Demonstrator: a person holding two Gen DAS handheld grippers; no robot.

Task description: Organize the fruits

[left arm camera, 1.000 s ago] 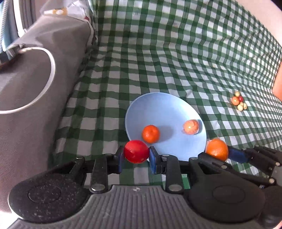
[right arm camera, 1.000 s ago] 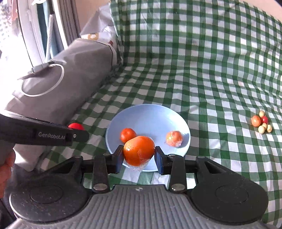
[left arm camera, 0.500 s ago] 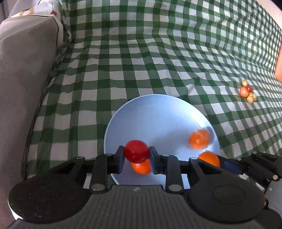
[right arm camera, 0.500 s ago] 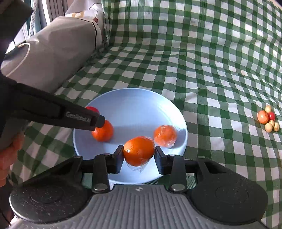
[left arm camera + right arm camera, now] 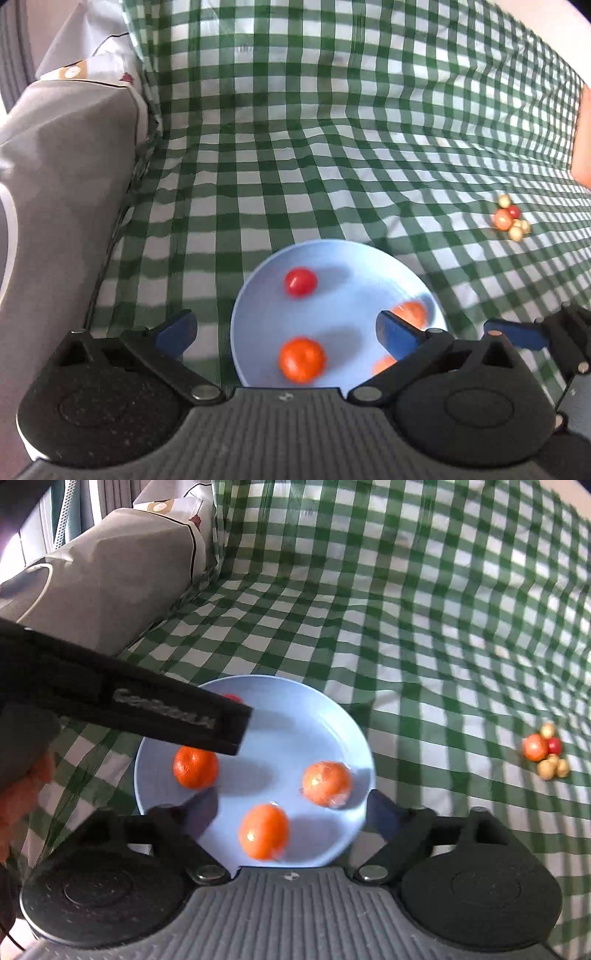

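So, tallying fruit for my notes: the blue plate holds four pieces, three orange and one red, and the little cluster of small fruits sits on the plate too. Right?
Not quite. The cluster of small fruits lies on the checked cloth, apart from the blue plate, as the right wrist view shows. The rest stands.

Both wrist cameras sit close behind their own fingers, angled steeply down, sharing the blue plate (image 5: pixel 258 295) just ahead and, somewhat blurred, the small fruit cluster (image 5: pixel 546 753) farther right.
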